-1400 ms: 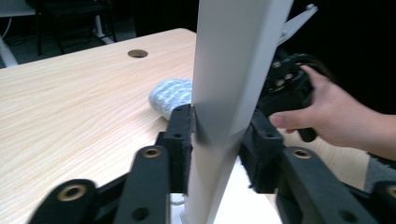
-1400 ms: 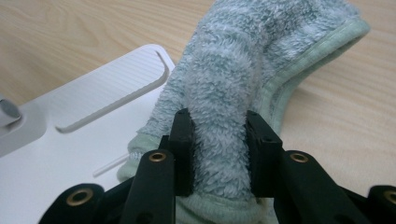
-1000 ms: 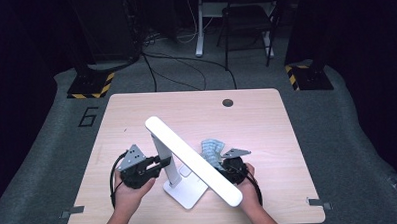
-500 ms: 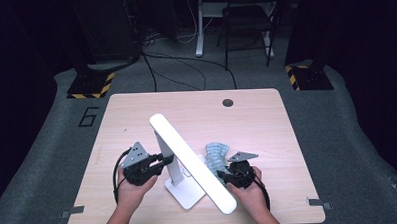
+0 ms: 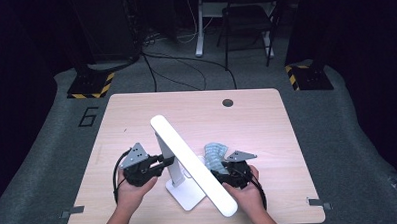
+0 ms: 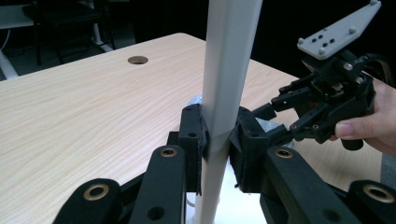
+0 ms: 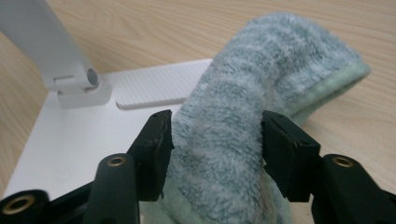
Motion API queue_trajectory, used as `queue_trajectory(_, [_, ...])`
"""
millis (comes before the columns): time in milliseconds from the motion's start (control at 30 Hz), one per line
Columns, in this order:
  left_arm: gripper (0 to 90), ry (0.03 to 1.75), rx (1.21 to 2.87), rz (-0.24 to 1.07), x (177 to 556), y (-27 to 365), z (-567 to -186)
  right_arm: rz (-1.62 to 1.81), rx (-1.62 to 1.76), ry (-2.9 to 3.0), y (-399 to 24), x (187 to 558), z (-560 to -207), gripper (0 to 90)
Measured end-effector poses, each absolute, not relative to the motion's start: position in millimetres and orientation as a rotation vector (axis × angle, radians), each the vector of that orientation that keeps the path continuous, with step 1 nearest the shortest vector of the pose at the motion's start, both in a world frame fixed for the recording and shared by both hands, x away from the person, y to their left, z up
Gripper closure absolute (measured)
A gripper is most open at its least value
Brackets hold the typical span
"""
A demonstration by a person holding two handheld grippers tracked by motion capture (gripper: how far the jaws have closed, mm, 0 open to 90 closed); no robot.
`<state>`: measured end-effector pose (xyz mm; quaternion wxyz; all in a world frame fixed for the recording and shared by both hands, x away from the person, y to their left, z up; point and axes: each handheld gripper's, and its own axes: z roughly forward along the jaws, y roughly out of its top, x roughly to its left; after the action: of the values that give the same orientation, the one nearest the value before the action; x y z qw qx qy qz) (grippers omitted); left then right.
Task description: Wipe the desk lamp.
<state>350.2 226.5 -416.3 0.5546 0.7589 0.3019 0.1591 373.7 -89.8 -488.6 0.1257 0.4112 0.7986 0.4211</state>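
The person's two forearms are reaching in from the near edge of the table (image 5: 136, 114), one hand wrapped around each tool. The left hand (image 5: 131, 189) is holding the left claw (image 5: 164, 160) pointed to the right, level with the tabletop; in the left gripper view its jaws are pressing on both sides of the white upright arm of the desk lamp (image 6: 224, 93), pads touching it. The right hand (image 5: 247, 193) is holding the right claw (image 5: 219, 167) pointed away from the person, just right of the lamp. In the right gripper view its jaws are squeezing a folded grey-green fluffy cloth (image 7: 247, 121), which is bulging up between them and draping onto the wood beyond the corner of the lamp's flat white base (image 7: 93, 140).

Counted: one lamp, with its long white light bar (image 5: 193, 162) slanting over the base; one cloth (image 5: 214, 156); two claws, each topped by a grey three-cornered plate. The table also has one round cable hole (image 5: 228, 102) near its far edge.
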Motion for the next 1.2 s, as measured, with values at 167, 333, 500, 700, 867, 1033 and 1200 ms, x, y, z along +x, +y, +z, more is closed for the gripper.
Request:
queue_trajectory(167, [75.8,0.709,1.791,0.354,351,228,-417,1.232,1.185,2.294,-84,376,-482,38.4])
queue_trajectory(333, [75.7,0.715,1.788,0.351,350,228,-417,1.230,1.237,2.258,-82,382,-485,33.9])
queue_trajectory(500, [75.6,0.720,1.784,0.356,351,227,-417,1.168,1.322,2.264,-83,392,-499,36.2])
queue_trajectory(700, [75.3,0.712,1.780,0.337,353,229,-418,1.228,1.283,2.317,-87,395,-509,58.8])
queue_trajectory(867, [75.3,0.700,1.783,0.334,352,226,-418,1.261,1.186,2.322,-78,392,-491,62.2])
queue_trajectory(1033, [75.4,0.699,1.783,0.330,351,223,-418,1.287,1.078,2.368,-52,385,-482,62.1])
queue_trajectory(1200, [75.4,0.693,1.788,0.327,351,223,-418,1.263,1.019,2.430,-31,382,-488,61.8])
